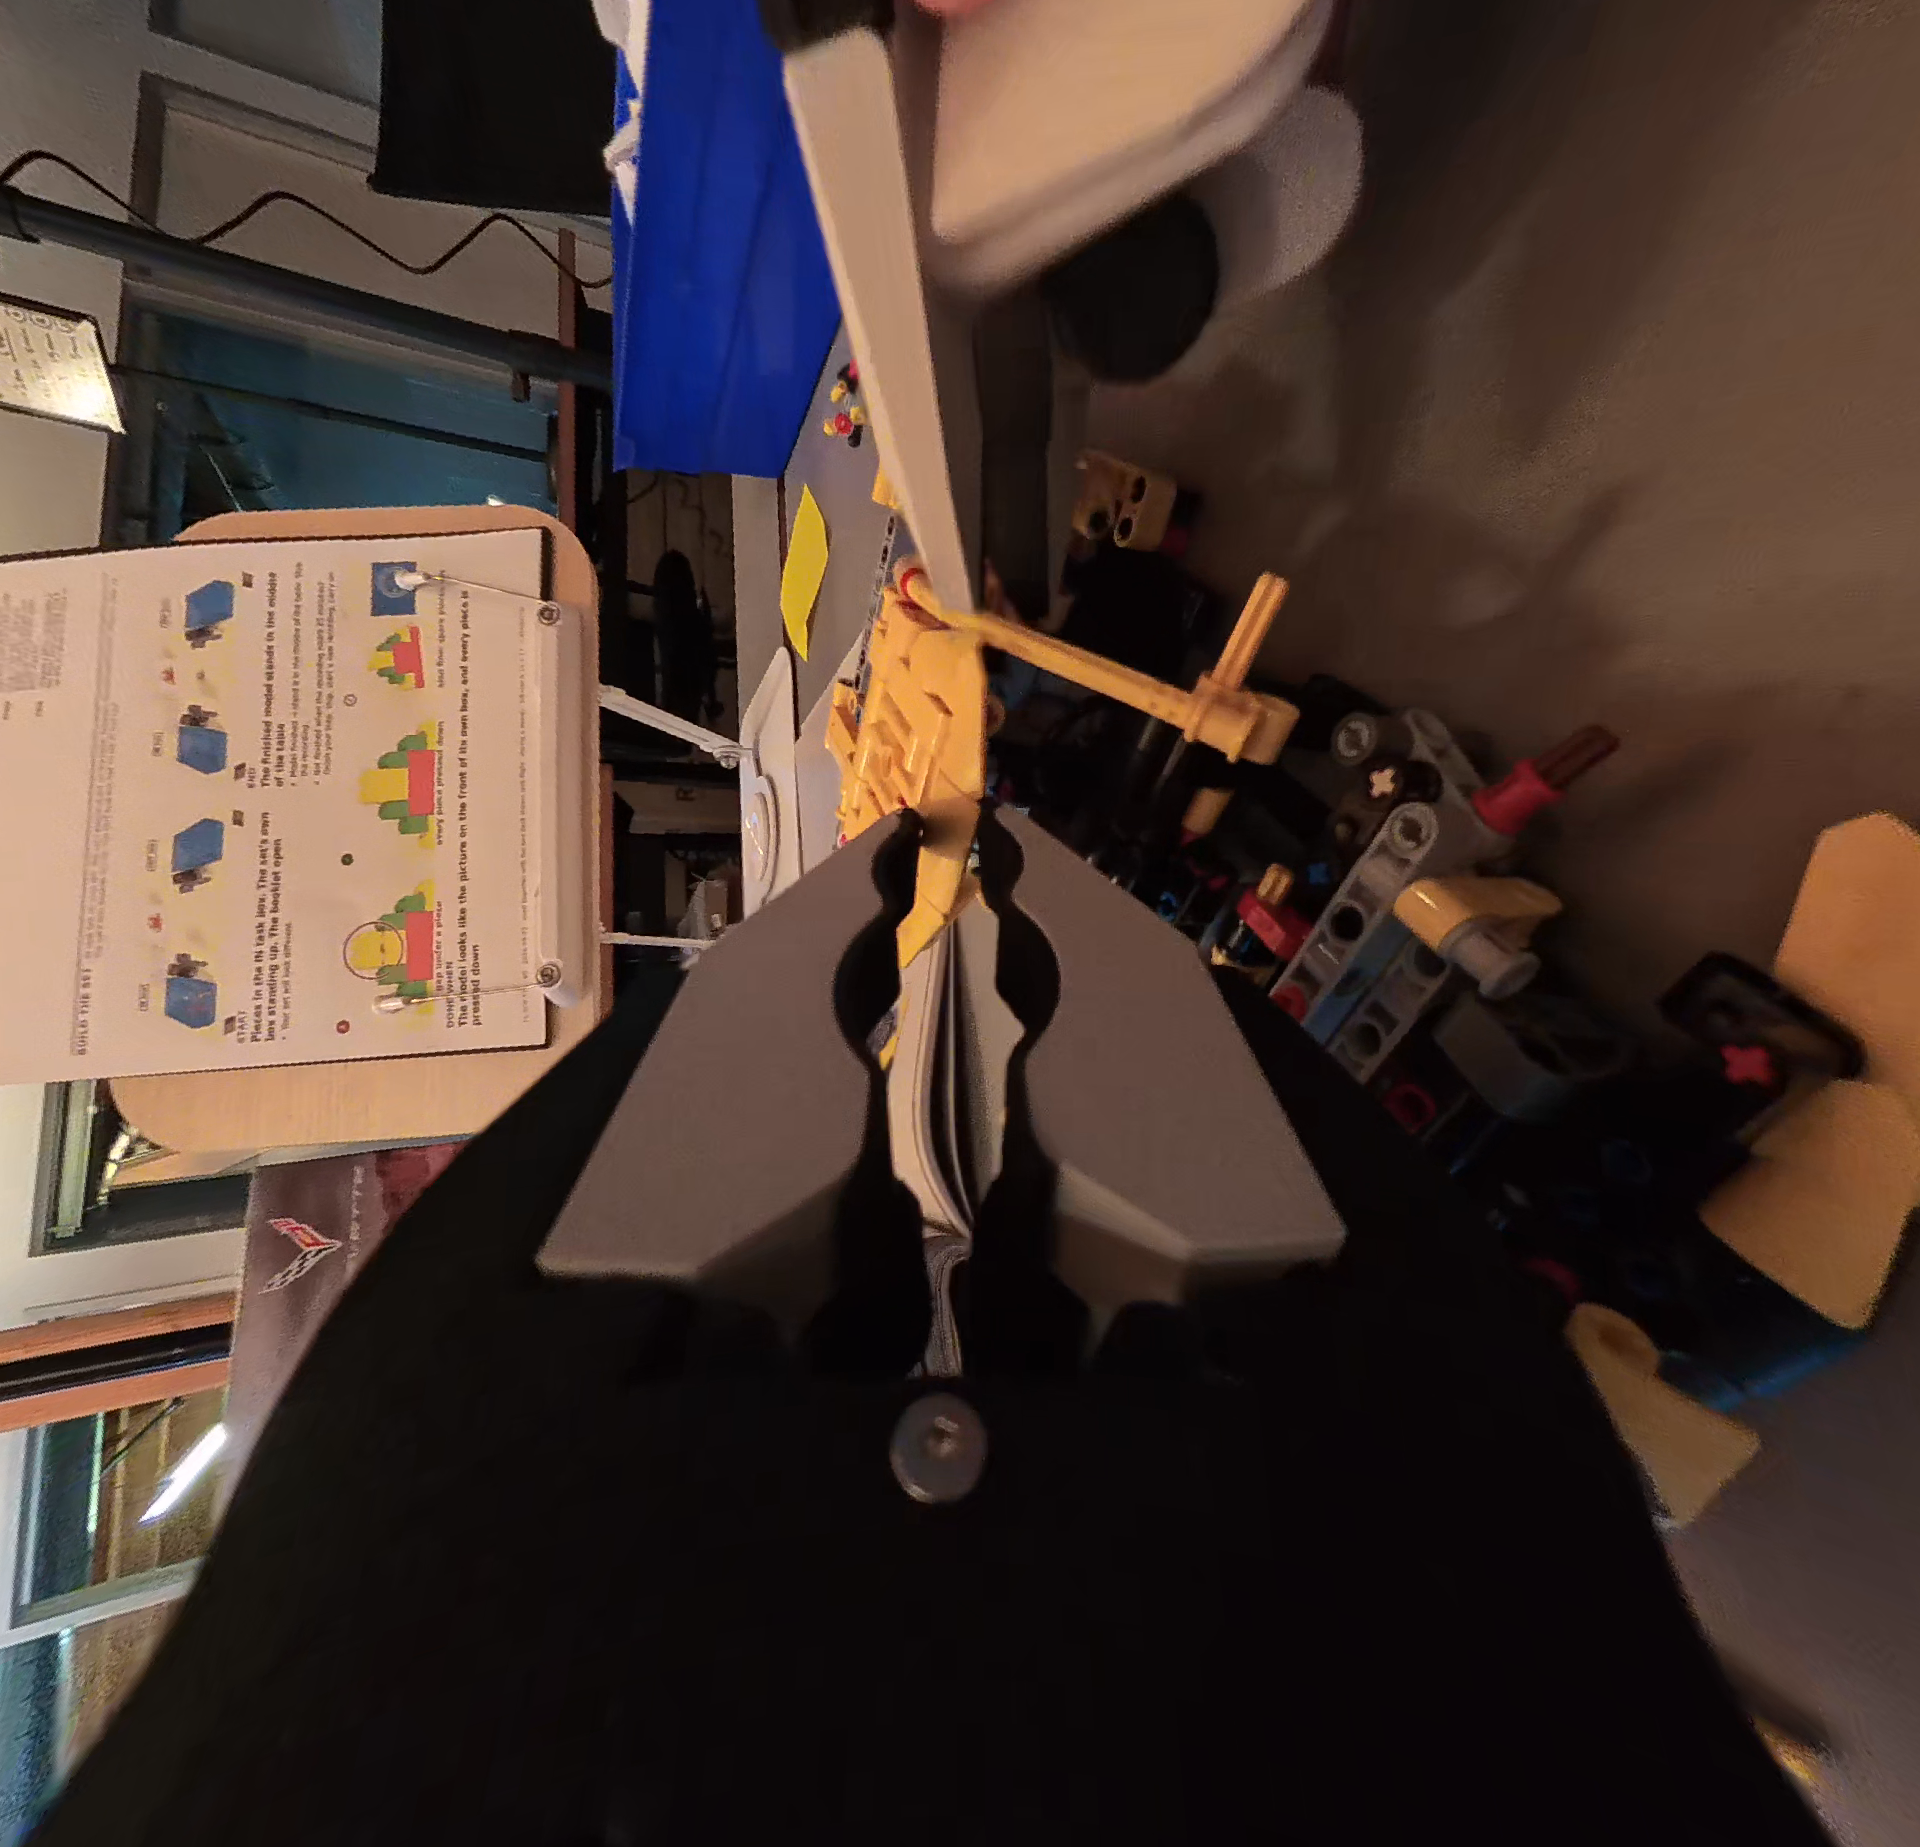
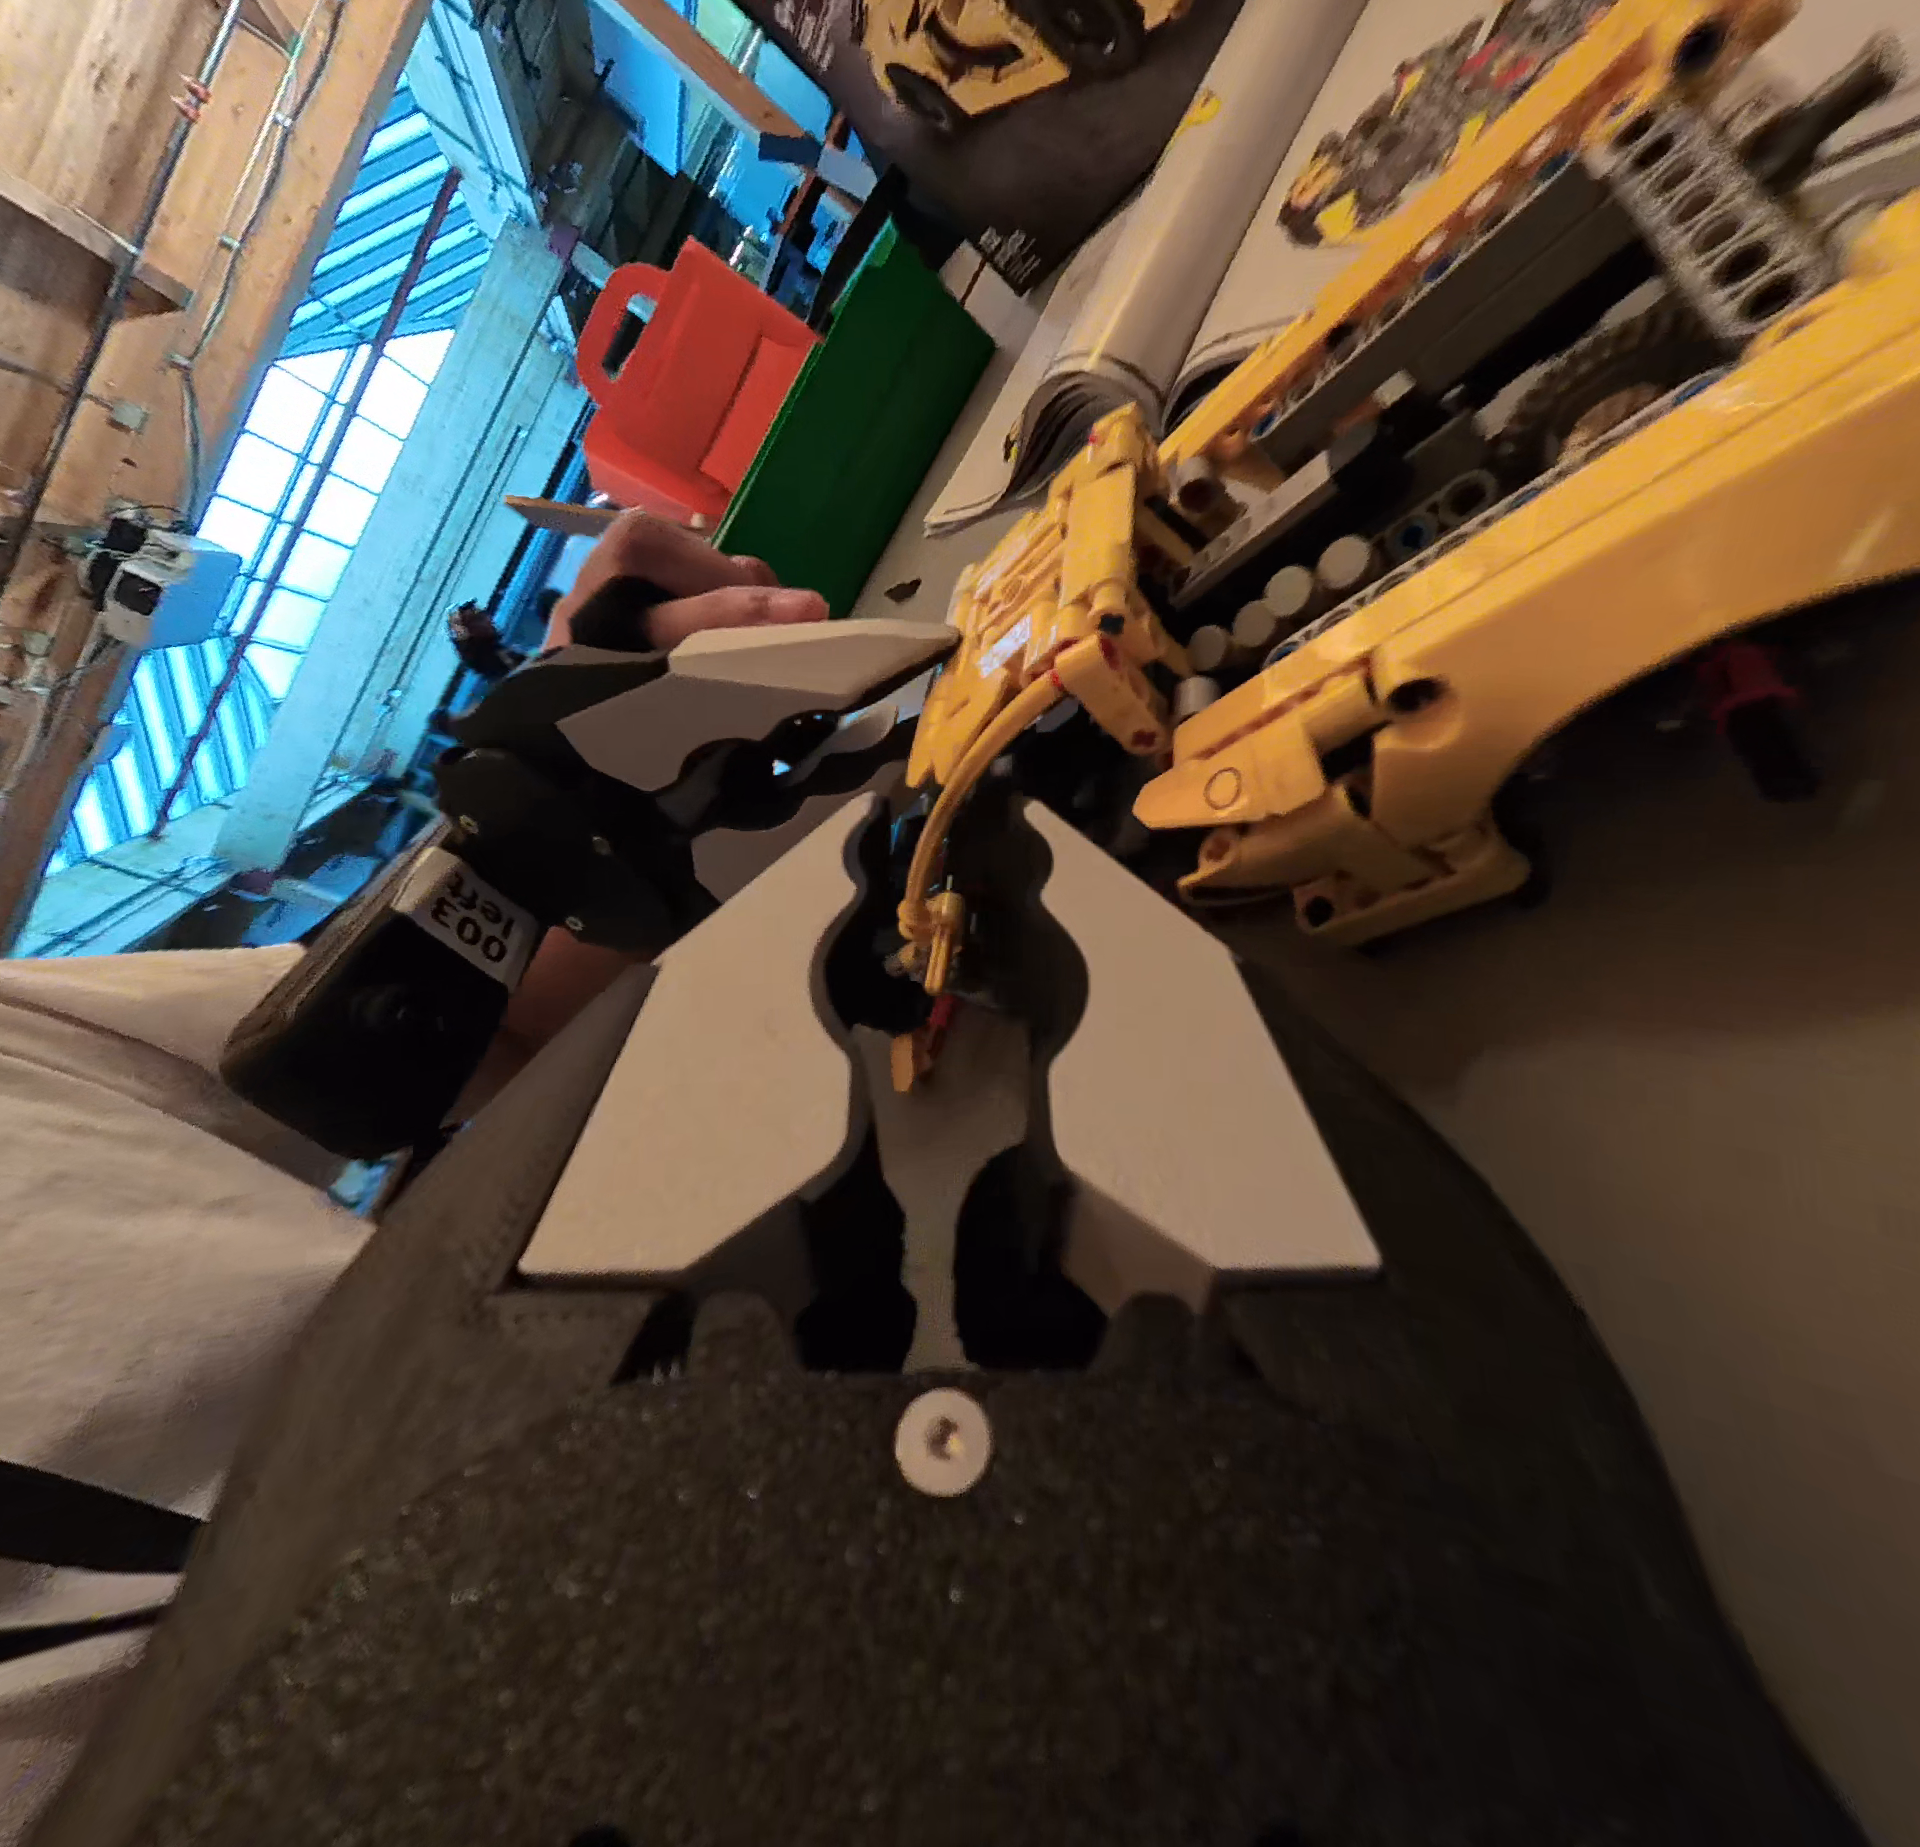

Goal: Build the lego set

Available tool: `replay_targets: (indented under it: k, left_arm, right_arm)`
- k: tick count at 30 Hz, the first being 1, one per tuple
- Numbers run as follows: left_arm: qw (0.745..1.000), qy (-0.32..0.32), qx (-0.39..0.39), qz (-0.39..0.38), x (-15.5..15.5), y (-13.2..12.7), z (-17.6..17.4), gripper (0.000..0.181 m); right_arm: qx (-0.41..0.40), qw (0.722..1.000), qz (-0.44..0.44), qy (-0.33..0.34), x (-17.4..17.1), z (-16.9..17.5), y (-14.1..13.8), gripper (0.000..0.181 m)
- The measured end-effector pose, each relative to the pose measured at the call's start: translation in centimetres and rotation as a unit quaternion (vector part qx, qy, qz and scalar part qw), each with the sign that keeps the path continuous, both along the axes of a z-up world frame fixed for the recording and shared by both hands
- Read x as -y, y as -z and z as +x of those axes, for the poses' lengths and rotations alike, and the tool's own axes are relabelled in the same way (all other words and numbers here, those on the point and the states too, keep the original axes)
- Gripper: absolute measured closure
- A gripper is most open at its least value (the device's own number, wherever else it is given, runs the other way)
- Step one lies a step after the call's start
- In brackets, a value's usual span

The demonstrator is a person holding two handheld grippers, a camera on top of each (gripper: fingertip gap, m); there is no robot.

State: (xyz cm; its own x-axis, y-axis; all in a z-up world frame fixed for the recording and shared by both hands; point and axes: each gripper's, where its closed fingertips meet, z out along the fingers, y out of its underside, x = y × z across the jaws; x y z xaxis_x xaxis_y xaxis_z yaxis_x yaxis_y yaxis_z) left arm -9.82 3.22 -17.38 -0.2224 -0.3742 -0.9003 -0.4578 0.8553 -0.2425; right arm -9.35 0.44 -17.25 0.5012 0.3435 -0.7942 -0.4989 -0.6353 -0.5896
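A grey table point(image 2: 1714, 1122) in a workshop with wooden beams and tall windows carries the lego work; both views are turned sideways, so the table runs up and down the picture. In the right wrist view the big yellow car model point(image 2: 1455, 654) lies on the table, its far end blurred and cut off by the frame, with an open booklet point(image 2: 1132, 270) behind it. The left gripper point(image 1: 940, 841) is closed on a small yellow sub-assembly point(image 1: 914, 727), pinching its lower edge between the tips. From this part a thin yellow rod point(image 1: 1081, 659) goes to the right gripper point(image 2: 940, 841), which is closed on the rod's end with a small connector point(image 2: 940, 940); the exact contact is hidden in the dark gap between the fingers. In the left wrist view loose parts point(image 1: 1382, 924) are in a pile beside it, dim and hard to separate. An instruction sheet point(image 1: 281, 800) stands on a wooden stand at the left. A blurred pale shape, partly out of frame, covers the top of this view.
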Motion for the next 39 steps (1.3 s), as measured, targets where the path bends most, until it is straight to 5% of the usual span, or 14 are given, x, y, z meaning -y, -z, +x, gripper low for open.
replay_targets:
  k: [11,20,24,28,33,35,39]
  left_arm:
    - [1.0,-0.01,0.006,-0.013,0.0,0.0,0.1,0.17]
    - [0.988,-0.049,0.034,-0.144,-0.5,-1.0,-1.7,0.158]
    - [0.946,-0.133,0.118,-0.27,-3.8,-2.3,-5.3,0.158]
    - [0.864,-0.191,0.197,-0.423,-7.3,-2.6,-8.5,0.158]
    - [0.769,-0.185,0.267,-0.55,-9.1,-4.2,-9.4,0.158]
    - [0.761,-0.185,0.276,-0.557,-9.4,-4.4,-9.8,0.158]
    - [0.785,-0.209,0.271,-0.517,-10.3,-3.7,-10.2,0.158]
  right_arm:
    - [0.035,0.999,0.027,-0.013,0.3,-0.5,-0.4,0.179]
    - [0.016,0.998,0.055,0.016,0.8,2.2,-1.5,0.172]
    - [0.005,0.997,0.065,0.03,0.7,2.8,-1.9,0.169]
    - [0.023,0.997,0.074,0.031,0.8,2.4,-1.9,0.168]
    - [0.052,0.995,0.079,0.03,0.8,2.0,-1.7,0.168]
    - [0.054,0.995,0.078,0.029,0.8,1.9,-1.6,0.168]
    - [0.051,0.995,0.075,0.035,0.7,2.1,-1.6,0.168]
